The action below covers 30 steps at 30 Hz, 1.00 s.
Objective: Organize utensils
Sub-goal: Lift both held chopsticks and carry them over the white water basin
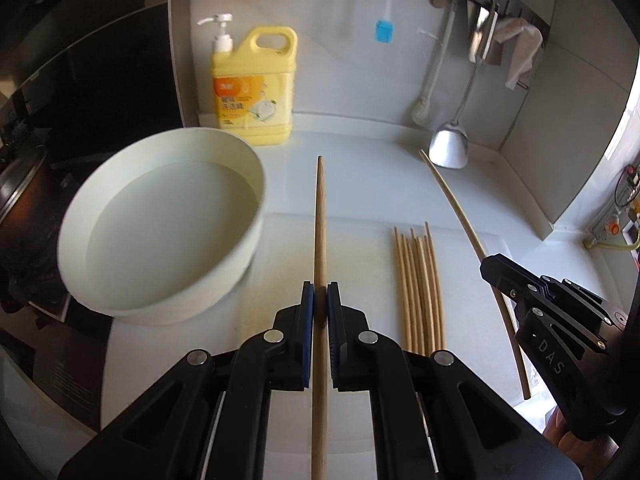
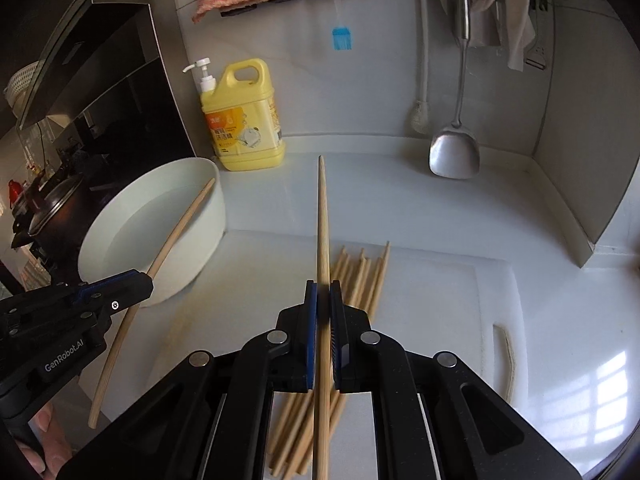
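One chopstick point(image 1: 320, 216) is clamped in the left gripper point(image 1: 320, 300) and another point(image 2: 323, 216) in the right gripper point(image 2: 323, 300), above the bundle point(image 2: 360, 276) on the cutting board point(image 2: 440, 280), presumably for sorting

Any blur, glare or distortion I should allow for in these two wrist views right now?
Left wrist view: the white bowl is smeared by motion blur; the fisheye bows the right gripper's chopstick. Right wrist view: window glare lies on the cutting board; the yellow detergent bottle looks sharp.
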### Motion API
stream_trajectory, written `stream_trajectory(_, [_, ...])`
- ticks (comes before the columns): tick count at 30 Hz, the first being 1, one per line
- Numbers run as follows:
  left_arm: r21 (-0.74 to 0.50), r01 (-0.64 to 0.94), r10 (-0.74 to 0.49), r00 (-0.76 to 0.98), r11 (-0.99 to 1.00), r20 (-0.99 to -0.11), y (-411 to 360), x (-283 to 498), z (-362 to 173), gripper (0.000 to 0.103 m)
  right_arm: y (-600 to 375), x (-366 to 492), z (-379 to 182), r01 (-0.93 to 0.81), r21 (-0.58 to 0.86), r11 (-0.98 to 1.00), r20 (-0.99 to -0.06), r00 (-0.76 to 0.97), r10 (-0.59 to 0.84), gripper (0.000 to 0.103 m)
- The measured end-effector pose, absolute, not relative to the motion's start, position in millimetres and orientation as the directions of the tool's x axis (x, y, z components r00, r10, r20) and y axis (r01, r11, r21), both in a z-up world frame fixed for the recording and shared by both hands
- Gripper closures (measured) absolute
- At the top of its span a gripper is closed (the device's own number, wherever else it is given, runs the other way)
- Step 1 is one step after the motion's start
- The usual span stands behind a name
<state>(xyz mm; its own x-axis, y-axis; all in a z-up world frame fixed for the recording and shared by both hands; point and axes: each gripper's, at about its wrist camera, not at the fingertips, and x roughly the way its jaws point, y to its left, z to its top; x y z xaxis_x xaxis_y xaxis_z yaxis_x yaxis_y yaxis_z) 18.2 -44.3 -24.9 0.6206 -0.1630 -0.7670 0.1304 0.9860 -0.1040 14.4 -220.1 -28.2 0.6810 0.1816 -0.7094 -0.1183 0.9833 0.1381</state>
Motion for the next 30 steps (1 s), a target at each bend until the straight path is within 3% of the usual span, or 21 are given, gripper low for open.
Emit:
stream_trajectory(8, [-0.066, 0.015, -0.06, 0.652, 0.998, -0.756, 74, 55, -1, 0.096, -105, 59, 5, -0.229, 0.182, 0.956, -0.674, 0.679, 0.291, 0.097])
stream_trajectory(14, [-0.07, 0.038, -0.078, 0.622, 0.997, -0.779, 139, 107, -16, 0.096, -24, 107, -9, -0.216, 0.223, 0.951, -0.701, 0.642, 0.31, 0.097])
stream_trajectory(30, [-0.111, 0.075, -0.134, 0.479, 0.991, -0.868, 174, 176, -92, 0.096, 35, 186, -85, -0.124, 0.268, 0.955, -0.832, 0.47, 0.295, 0.097])
